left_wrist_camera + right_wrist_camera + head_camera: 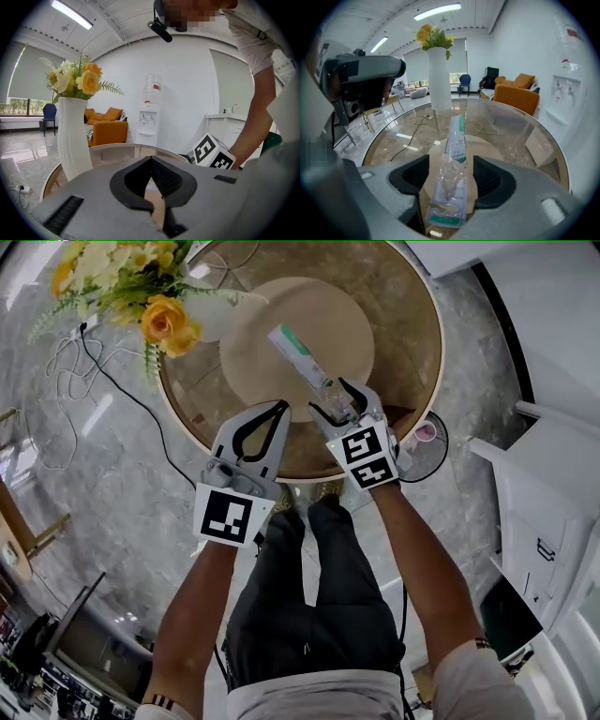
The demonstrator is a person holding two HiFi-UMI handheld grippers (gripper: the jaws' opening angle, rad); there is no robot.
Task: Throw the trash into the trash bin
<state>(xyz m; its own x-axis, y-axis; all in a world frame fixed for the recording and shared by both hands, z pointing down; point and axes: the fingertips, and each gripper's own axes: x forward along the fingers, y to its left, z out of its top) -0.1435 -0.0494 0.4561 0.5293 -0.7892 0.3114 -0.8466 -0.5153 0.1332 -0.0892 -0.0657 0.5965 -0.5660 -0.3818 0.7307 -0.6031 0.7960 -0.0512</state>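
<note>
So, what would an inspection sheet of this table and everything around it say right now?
Surface: round glass table over a pale round base.
Job's things: long clear plastic packet with green ends lies flat on the table; dark round bin, probably the trash bin, stands on the floor beside it.
Clutter: tall white vase of yellow flowers near the table's edge.
Grippers: right gripper open, jaws either side of the packet, not pressing; left gripper shut, empty.
Cables: black and white cables loose on the floor.
Surroundings: orange sofa, white water dispenser, white cabinets.
</note>
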